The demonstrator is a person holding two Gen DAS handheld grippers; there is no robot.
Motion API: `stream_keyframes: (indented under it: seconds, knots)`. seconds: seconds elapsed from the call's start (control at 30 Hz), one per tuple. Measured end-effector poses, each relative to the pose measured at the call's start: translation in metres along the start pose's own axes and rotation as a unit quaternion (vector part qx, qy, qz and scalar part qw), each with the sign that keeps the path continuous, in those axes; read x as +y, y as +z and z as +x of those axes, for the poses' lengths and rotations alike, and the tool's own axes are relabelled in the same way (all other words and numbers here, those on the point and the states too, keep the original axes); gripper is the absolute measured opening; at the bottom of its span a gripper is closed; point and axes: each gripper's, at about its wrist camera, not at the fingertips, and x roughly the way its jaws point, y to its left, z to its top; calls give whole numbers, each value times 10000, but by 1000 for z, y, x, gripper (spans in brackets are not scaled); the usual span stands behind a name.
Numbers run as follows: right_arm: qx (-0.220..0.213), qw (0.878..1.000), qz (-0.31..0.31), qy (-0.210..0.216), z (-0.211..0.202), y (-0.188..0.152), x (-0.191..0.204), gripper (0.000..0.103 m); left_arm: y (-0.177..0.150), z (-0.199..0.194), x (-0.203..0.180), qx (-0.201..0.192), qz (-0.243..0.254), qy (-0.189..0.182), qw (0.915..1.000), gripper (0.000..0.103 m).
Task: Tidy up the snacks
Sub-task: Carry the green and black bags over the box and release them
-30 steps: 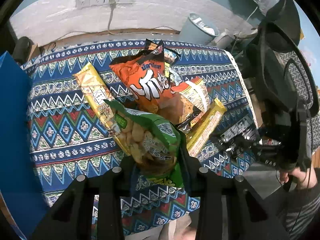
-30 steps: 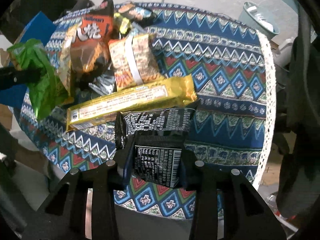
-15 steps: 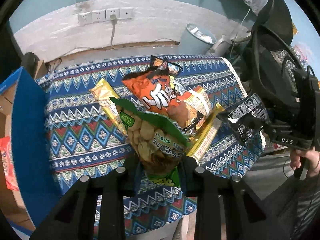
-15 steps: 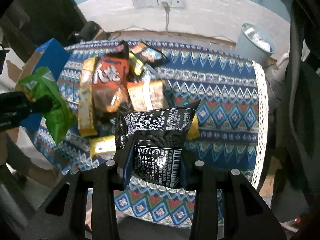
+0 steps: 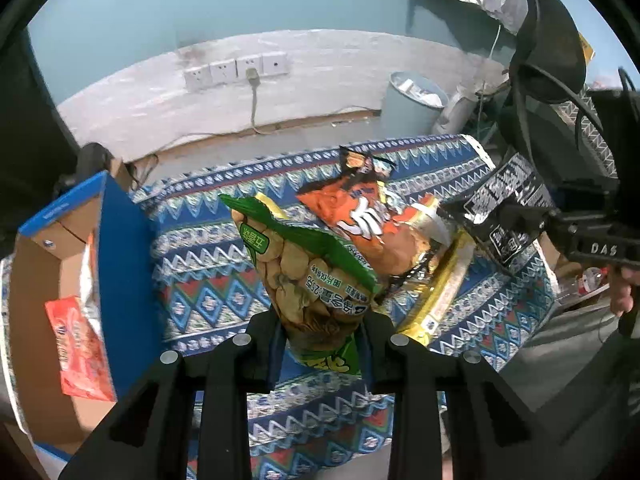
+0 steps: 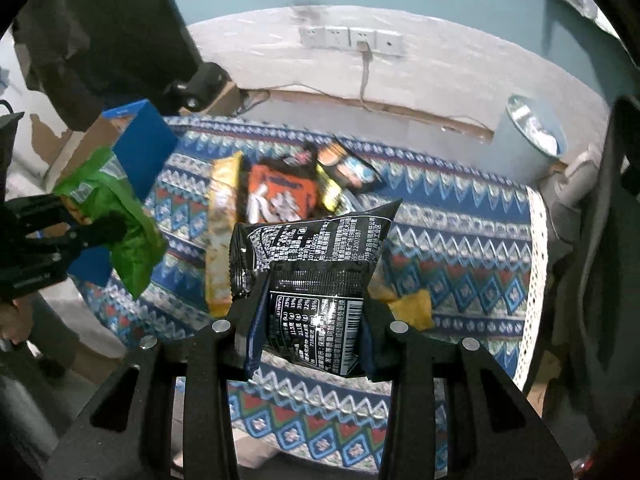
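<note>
Nearest the left wrist camera, the left gripper [image 5: 322,334] has its jaws clenched on one green crinkled plastic bag of pale round snacks [image 5: 308,276], held up in the air above the counter covered in a blue zigzag-patterned cloth [image 5: 208,280]. Likewise, the right gripper [image 6: 314,320] has its jaws clamped on one black glossy snack packet with white print and a barcode [image 6: 316,268], also lifted clear of the cloth. Each gripper carries one packet, two in the air in all. Beyond them a loose pile lies on the cloth: one orange crisp bag with white lettering [image 5: 356,216], two long yellow wrapped packs, one [image 6: 220,236] left of the orange bag and the other [image 5: 444,296] right of it, an orange-and-white pack [image 5: 424,216], and small dark packets [image 6: 348,168] at the far end, too blurred to count. At the counter's left edge stands one open cardboard box with blue sides [image 5: 120,264], holding one red-orange packet [image 5: 80,348]. Farthest off, on the floor by the wall, stands one grey-blue bin [image 5: 412,104] below a row of four white wall sockets [image 5: 236,70].
</note>
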Motion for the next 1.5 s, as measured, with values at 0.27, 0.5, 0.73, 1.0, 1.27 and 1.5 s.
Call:
stream_keyframes:
  seconds: [0.27, 0.5, 0.73, 1.0, 1.27, 1.5]
  knots:
    - [-213, 9993, -242, 199, -6, 31, 37, 36, 1, -27, 21, -354, 17, 306, 9989, 30]
    - [-291, 9982, -403, 324, -4, 52, 66, 36, 1, -51, 44, -604, -87, 478, 9970, 30]
    - [-310, 9967, -544, 524, 3, 74, 99, 36, -4, -64, 68, -628, -316, 481, 9964, 30]
    - [-252, 9939, -742, 778, 19, 94, 142, 36, -11, -78, 90, -743, -520, 412, 9950, 30]
    - [-186, 9909, -988, 889, 31, 114, 184, 36, -18, -102, 120, -1018, -692, 547, 9909, 30]
    - [-108, 9890, -1137, 937, 42, 128, 213, 36, -31, -111, 159, -1074, -1004, 779, 9861, 30]
